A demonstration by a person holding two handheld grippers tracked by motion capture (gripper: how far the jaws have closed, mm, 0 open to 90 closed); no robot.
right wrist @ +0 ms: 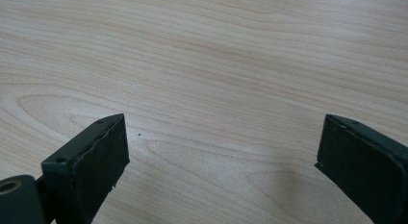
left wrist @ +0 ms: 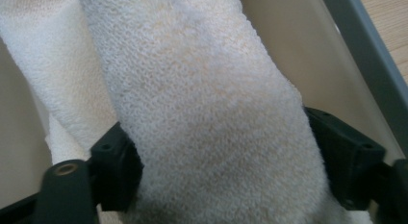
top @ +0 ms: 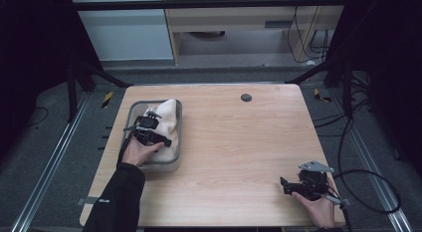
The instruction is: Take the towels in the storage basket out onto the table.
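While the left gripper [left wrist: 219, 161] clamps its 2 jaws on a folded cream towel [left wrist: 202, 104], one at each side of the roll, that towel lies inside a grey tray [top: 176, 142] at the left centre of the high view. At the lower right of that frame, the right gripper [right wrist: 221, 156] rests released on the wooden table [top: 239, 142], jaws wide apart over bare wood, well apart from the tray.

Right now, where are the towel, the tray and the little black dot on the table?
towel [left wrist: 202, 104], left gripper view, middle of the roll.
tray [top: 169, 166], high view, near rim.
black dot [top: 246, 97], high view, its centre.
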